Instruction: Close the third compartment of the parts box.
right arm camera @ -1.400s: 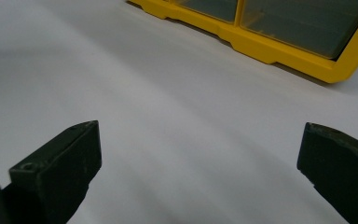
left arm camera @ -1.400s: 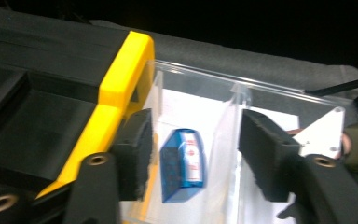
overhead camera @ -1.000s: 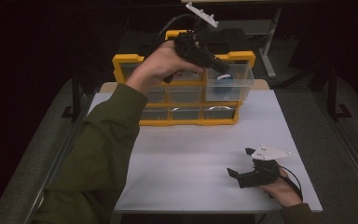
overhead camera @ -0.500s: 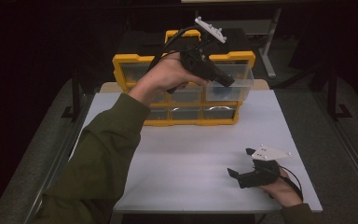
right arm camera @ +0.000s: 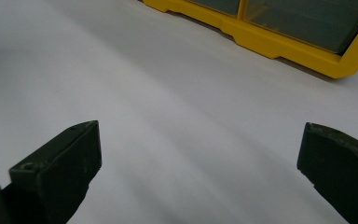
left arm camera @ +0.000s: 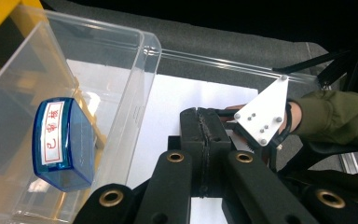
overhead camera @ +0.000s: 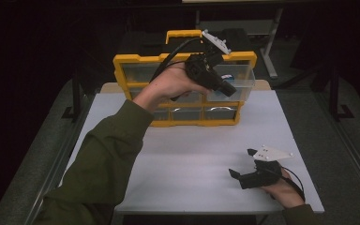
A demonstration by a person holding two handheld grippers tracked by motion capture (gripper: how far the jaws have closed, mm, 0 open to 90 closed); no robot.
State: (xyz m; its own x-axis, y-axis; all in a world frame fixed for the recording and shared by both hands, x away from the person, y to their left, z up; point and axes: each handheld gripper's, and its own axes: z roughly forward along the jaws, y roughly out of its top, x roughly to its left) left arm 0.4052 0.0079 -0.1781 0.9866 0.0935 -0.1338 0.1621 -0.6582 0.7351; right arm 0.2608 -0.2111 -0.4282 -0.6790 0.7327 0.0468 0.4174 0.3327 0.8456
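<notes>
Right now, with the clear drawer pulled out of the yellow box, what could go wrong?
1. The clear drawer juts from the yellow box high above the table. It could slide out and fall if pulled further.
2. The blue case lies loose inside it and might slip if the drawer tips.
3. The left gripper, shut beside the drawer's wall, could knock it. The right gripper rests open on the table, too far to help.

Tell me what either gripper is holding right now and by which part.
Nothing. The left gripper is shut empty beside the clear plastic drawer; the right gripper is open.
</notes>
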